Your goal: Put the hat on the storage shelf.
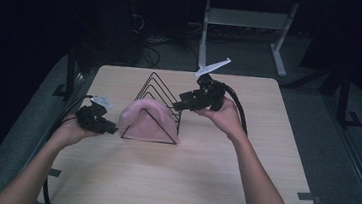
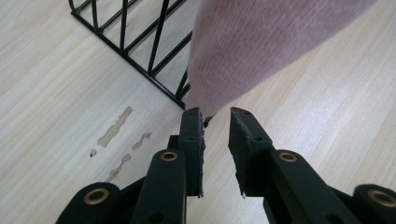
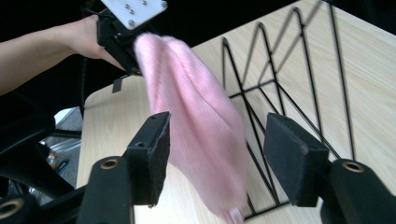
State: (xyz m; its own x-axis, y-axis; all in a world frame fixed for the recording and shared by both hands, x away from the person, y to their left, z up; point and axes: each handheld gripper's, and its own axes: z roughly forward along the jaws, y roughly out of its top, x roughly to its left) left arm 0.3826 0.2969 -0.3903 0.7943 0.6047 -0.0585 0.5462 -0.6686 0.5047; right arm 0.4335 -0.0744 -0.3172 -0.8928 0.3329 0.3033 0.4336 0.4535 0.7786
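Observation:
A pink knitted cloth [image 1: 142, 121] hangs draped over the front wires of a black wire rack [image 1: 162, 95] in the middle of the table. My left gripper [image 1: 111, 129] is at the cloth's left lower corner; in the left gripper view its jaws [image 2: 217, 112] stand slightly apart, open, with the cloth [image 2: 261, 46] just beyond their tips and nothing between the pads. My right gripper [image 1: 177, 104] hovers at the rack's right side, open wide. In its own view [image 3: 219, 123] the cloth [image 3: 201, 130] hangs ahead between the jaws, untouched, and the rack [image 3: 289, 93] stands behind.
The light wooden table [image 1: 186, 183] has bare room in front and to the right. Scuffed residue marks [image 2: 114, 133] lie on the wood near the rack's corner. A white desk frame [image 1: 205, 39] and cables stand on the floor beyond the far edge.

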